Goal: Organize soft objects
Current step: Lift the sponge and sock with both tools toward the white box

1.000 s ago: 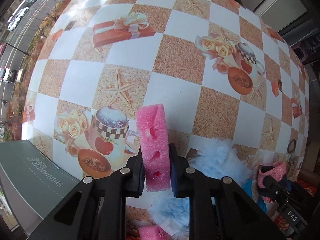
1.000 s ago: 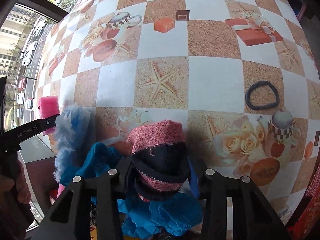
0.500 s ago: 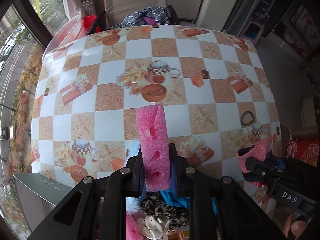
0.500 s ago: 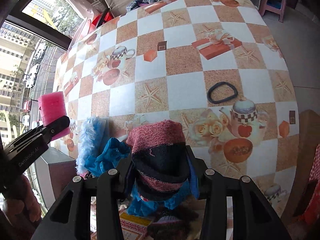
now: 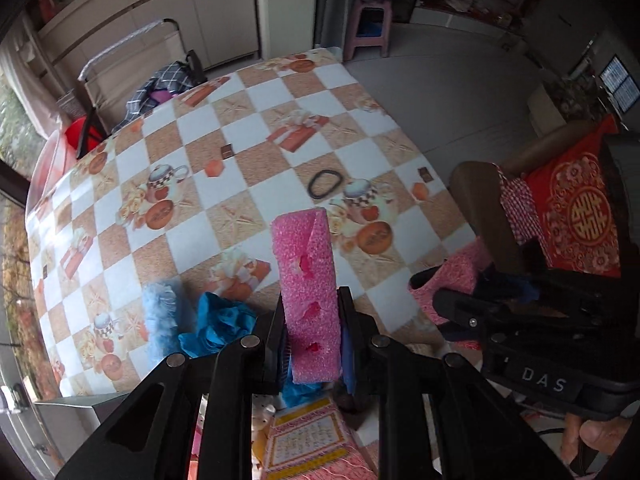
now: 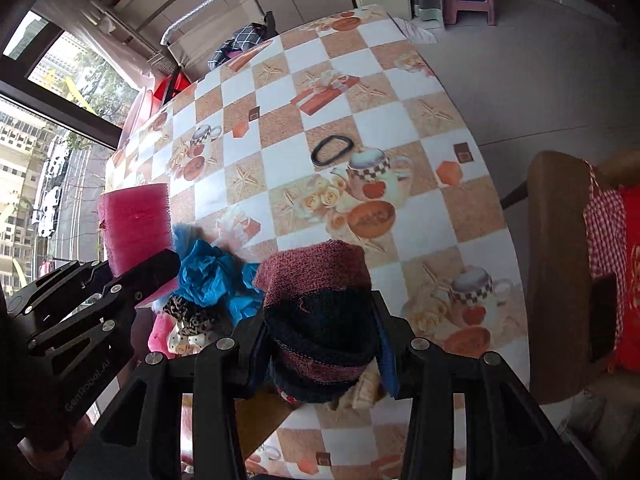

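Two grippers each carry a soft thing high over the table. Left gripper is clamped tight on an upright pink sponge; right gripper, part-way closed, pinches a folded pink-and-black knitted piece. Below, near the table's near edge, lie crumpled blue cloth and a fluffy pale-blue duster. Farther off, a black hair band rests alone.

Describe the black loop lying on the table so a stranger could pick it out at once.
Start at the checkered tablecloth. Toward its far half, by a printed teapot, lies the black hair tie, alone and flat. Unlike the printed pictures around it, it is a real, thin, empty ring.
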{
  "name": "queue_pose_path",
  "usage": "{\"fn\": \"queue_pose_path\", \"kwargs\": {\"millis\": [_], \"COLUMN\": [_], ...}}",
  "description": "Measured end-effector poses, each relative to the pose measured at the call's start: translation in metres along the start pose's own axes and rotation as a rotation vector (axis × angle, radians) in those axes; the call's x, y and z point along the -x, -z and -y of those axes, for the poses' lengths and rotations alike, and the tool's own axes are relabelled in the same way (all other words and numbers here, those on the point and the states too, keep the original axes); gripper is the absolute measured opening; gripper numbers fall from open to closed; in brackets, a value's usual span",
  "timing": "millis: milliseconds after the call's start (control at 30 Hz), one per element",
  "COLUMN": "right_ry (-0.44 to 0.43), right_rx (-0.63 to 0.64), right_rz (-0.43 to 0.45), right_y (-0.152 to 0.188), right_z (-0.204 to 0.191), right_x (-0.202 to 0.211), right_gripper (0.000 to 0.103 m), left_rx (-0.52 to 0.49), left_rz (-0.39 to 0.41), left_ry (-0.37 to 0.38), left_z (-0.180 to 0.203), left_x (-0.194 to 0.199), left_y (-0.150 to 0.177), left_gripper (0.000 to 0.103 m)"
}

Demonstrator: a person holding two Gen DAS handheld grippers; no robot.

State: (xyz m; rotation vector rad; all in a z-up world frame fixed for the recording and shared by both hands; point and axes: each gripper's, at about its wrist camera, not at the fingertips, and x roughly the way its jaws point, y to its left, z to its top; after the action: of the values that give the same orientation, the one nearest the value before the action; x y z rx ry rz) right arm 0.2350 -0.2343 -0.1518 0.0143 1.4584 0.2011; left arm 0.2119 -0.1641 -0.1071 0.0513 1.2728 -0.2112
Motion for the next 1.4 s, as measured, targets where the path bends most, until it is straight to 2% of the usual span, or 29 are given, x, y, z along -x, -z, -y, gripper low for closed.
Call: {"fn": "queue_pose_path", "kwargs": {"millis": [333, 667, 1000, 1233, 1400], "right_ry": [0.019, 0.036, 0.039, 0.030, 0.016], "right_rx": [-0.160, -0.276, -0.298, -0.257, -0.194], "right_rz": [0.050, 0.060, 0.021, -0.006, -0.033], "right_y": [0.077, 0.149, 0.203, 0.221, 0.228], "right_z": [0.039, 0.057, 0.046, 0.022, -0.004], "right_x": [0.039, 0.056, 0.043, 0.035, 0.030], "right_gripper": [0.046, 0.046, 0.046, 0.046, 0.046], "left_rx": [-0.225, -0.393, -0.470, -0.506, -0.507], "left_rz": [0.012, 0.004, -0.029, -0.033, -0.025], "left_ry": [0.112, 0.173, 0.196, 0.209, 0.183], "left_z": [0.083, 0.123, 0.122, 0.103, 0.080], "left_x": [0.033, 0.060, 0.071, 0.082, 0.088], "left_y": [0.046, 0.110, 0.167, 0.198, 0.221], "left_gripper": [0.022, 0.022, 0.022, 0.022, 0.022]}}
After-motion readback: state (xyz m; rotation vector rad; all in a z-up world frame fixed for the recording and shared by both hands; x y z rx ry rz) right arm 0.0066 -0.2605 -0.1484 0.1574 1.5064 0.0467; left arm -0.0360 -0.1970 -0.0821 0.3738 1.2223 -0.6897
